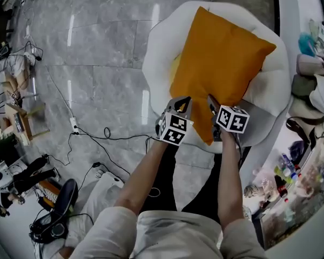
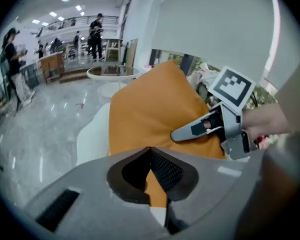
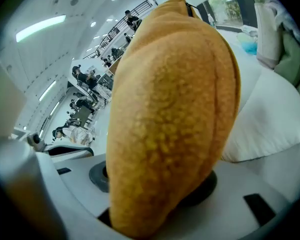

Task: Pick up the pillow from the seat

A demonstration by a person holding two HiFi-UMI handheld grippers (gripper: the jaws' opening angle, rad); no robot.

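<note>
Pillow (image 1: 221,63) over white seat (image 1: 159,53), glossy grey tiled floor (image 1: 97,53); loose cables (image 1: 109,137)

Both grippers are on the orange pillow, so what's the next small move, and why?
Probably raise both together, straight up. The left gripper and right gripper each pinch the near edge of the orange square fabric pillow between their fingers, and its far corner lies over the white round cushioned seat, so an even lift should clear it without twisting.
</note>
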